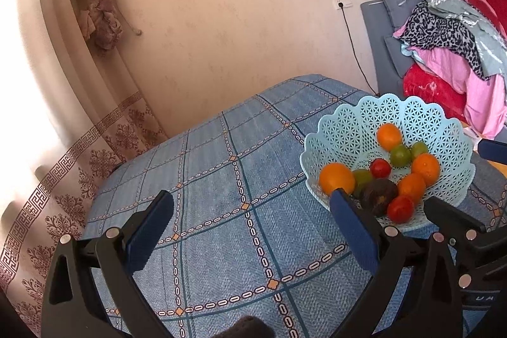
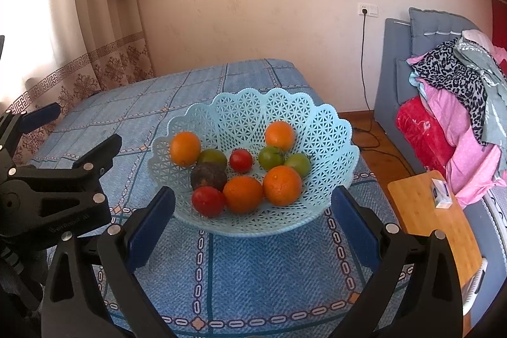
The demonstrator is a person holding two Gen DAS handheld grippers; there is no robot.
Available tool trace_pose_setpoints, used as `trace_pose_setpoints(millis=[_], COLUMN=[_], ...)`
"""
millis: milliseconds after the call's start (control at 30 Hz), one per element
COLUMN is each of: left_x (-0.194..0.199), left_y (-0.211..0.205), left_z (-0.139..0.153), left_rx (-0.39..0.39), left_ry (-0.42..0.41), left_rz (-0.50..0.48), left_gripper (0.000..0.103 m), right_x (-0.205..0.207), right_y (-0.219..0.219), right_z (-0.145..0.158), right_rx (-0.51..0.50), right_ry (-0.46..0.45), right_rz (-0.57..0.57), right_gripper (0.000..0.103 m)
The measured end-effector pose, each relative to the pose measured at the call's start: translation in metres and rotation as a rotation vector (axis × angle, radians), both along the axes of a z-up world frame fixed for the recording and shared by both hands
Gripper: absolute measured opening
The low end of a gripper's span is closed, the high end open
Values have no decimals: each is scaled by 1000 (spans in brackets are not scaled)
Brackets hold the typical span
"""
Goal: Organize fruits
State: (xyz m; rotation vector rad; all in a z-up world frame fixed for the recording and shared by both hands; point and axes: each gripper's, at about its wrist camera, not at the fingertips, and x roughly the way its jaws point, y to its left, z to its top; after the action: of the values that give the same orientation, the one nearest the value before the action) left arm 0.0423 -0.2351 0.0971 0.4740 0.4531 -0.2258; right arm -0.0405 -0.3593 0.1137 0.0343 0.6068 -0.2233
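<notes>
Left wrist view: your left hand-held gripper (image 1: 252, 230) is spread wide, nothing between the pads, hanging over bare blue plaid tablecloth (image 1: 221, 179). The fruit basket (image 1: 348, 129) sits ahead and to its right, toward the right edge of the tabletop; the right finger's tip overlaps the basket's near rim in this view, contact not clear. All visible fruit is in the basket: oranges (image 1: 336, 178), green fruits (image 1: 400, 155), red tomatoes (image 1: 401, 208), one dark fruit (image 1: 378, 195). No loose fruit on the cloth here.

Right wrist view: your right hand-held gripper (image 2: 253, 220) is also spread and empty, and squarely faces the basket (image 2: 253, 110), whose near rim lies between the fingertips. Nearest to it are a red tomato (image 2: 208, 201) and two oranges (image 2: 243, 194) at the front. The right one is clearly the nearer to the fruit. The left gripper's body (image 2: 63, 179) stands just left of the basket, so watch it on any sweep leftward. A wooden side table (image 2: 424, 220) with a small box (image 2: 441, 194) stands off the tabletop's right edge.

Fruit already lies gathered but mixed by kind; that fits gathering done or sorting pending. Can't tell which.
</notes>
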Motion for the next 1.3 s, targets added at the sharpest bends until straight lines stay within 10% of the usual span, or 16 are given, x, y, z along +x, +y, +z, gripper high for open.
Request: trace_pose_setpoints(millis=[1300], left_x=[-3], left_y=[-5], left_z=[-2], left_rx=[25], left_ry=[-21], left_rz=[-4], left_gripper=[98], right_x=[2], right_y=[0], right_z=[-3], right_rx=[2], right_ry=[4], right_rz=[-3], right_gripper=[100])
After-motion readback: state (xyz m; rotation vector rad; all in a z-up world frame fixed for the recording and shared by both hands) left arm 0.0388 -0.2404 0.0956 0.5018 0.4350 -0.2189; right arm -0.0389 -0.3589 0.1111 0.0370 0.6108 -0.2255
